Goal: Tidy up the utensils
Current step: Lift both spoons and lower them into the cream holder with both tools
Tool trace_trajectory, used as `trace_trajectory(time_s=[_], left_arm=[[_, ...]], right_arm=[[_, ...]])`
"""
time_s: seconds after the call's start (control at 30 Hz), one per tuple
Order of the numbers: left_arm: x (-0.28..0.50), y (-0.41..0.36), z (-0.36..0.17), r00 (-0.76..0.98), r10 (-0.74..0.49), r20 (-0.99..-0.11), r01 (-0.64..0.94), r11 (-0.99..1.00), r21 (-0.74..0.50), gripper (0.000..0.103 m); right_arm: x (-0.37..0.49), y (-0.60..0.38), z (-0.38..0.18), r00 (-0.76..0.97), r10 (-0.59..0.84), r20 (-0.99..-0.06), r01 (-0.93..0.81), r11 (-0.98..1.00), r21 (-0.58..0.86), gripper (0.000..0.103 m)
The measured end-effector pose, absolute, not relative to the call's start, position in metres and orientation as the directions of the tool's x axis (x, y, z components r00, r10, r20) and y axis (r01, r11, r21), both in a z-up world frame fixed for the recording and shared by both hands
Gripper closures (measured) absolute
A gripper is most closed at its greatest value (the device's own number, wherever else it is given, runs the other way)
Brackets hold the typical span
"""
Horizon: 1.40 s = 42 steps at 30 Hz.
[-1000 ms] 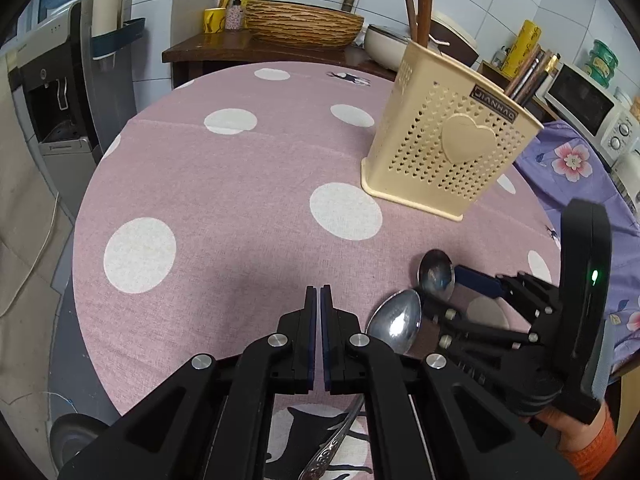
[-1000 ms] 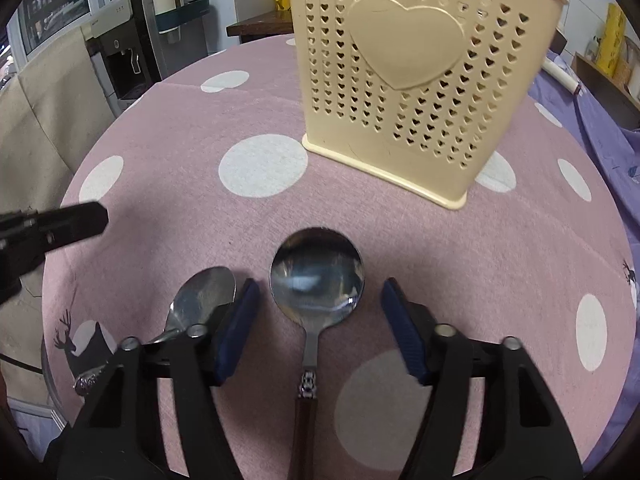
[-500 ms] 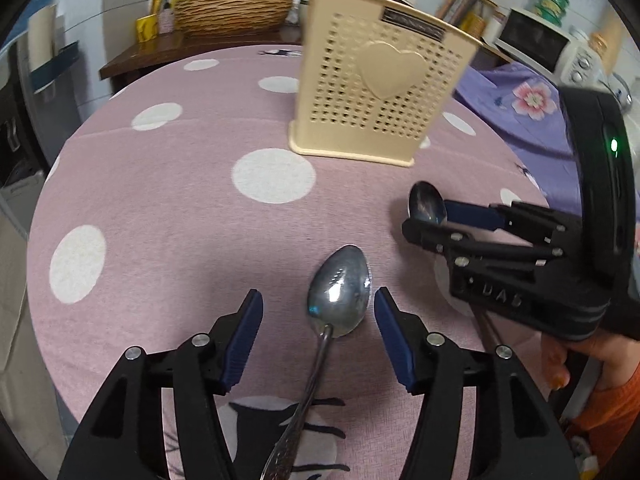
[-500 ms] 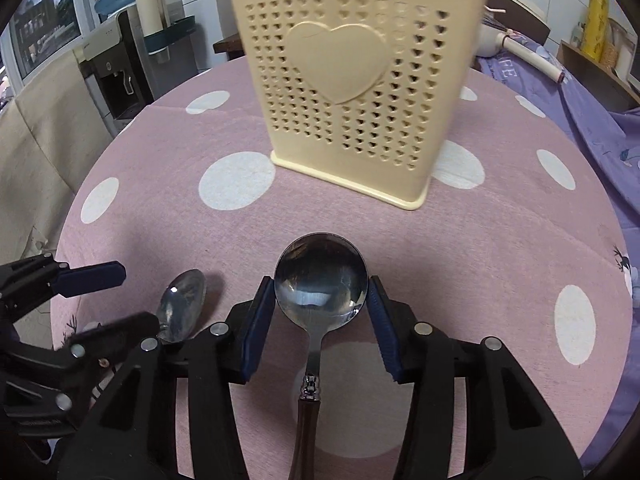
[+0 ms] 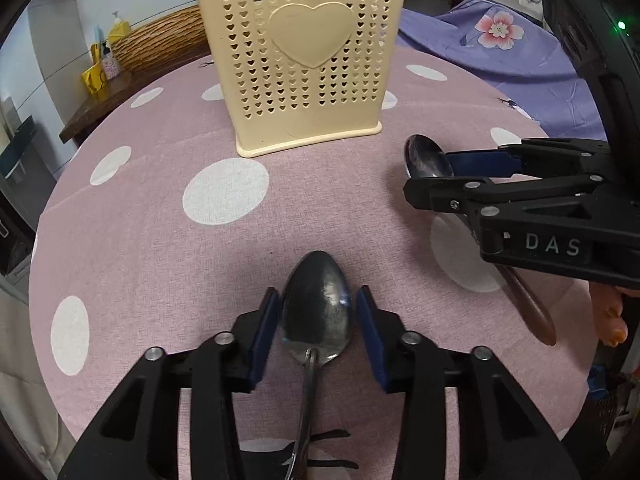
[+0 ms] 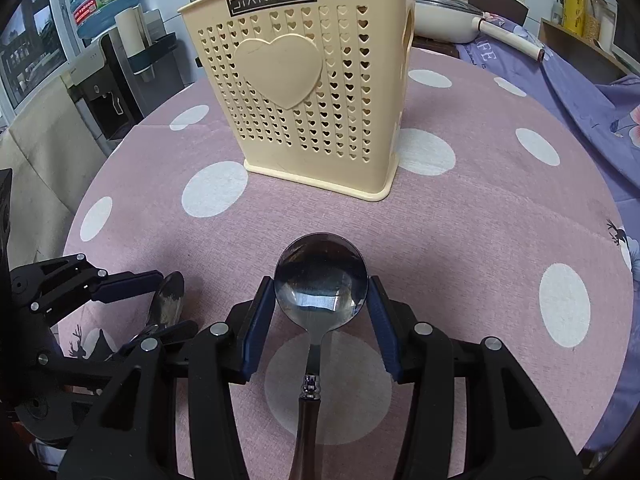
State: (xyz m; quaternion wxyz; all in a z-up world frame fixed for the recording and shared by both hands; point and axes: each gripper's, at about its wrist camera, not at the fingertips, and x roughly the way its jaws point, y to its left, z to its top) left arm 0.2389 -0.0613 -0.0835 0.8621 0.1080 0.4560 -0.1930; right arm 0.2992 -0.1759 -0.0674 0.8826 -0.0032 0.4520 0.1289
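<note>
**Inspector:** Steel, oval bowl, between the blue pads of the left gripper (image 5: pixel 317 293). The jaws have just been closing and a pad now stands close on each side of the bowl. Whether they press on it, I cannot tell.

**Clerk:** Which way does that oval spoon (image 5: pixel 318 312) point?

**Inspector:** Its long axis runs along the fingers. The bowl is forward, hollow side up, and the handle runs back under the gripper body. It is low over the pink dotted cloth (image 5: pixel 160 240).

**Clerk:** And the right gripper (image 6: pixel 321 280)?

**Inspector:** Clamped on the round spoon (image 6: pixel 320 284), with both pads against the widest part of the bowl. The axis again follows the fingers, bowl ahead, dark handle trailing back between the arms. I cannot tell whether it is clear of the cloth.

**Clerk:** Their surroundings?

**Inspector:** The two grippers are side by side and near each other. Both spoon bowls point toward the cream perforated holder (image 5: pixel 304 60). It stands upright on the cloth, well ahead of both, heart panel facing them.
</note>
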Motion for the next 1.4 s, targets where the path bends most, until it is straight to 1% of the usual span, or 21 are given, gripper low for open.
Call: trace_trajectory(time_s=[0.13,0.3,0.7,0.83,1.4], left_arm=[[0.238,-0.064,-0.082,0.517,-0.214,-0.829,0.426,0.904,0.032,0.067],[0.237,-0.061,-0.069,0.549,-0.216,-0.807,0.4,0.916,0.027,0.067],[0.223,-0.044,-0.008,0.669,-0.294,-0.683,0.334,0.939,-0.076,0.067],[0.219,-0.043,0.004,0.7,-0.308,-0.645,0.329,0.94,-0.091,0.067],[0.219,-0.045,0.019,0.729,-0.315,-0.608,0.322,0.941,-0.102,0.067]], right_arm=[[0.299,-0.175,-0.066,0.562,0.224,-0.796,-0.232,0.967,0.109,0.055],[0.293,-0.177,-0.055,0.583,0.229,-0.78,-0.226,0.967,0.115,0.055],[0.259,-0.185,-0.003,0.677,0.254,-0.691,-0.227,0.965,0.133,0.055],[0.249,-0.184,0.011,0.699,0.26,-0.666,-0.236,0.963,0.129,0.055],[0.24,-0.181,0.03,0.731,0.26,-0.631,-0.25,0.962,0.107,0.056]])
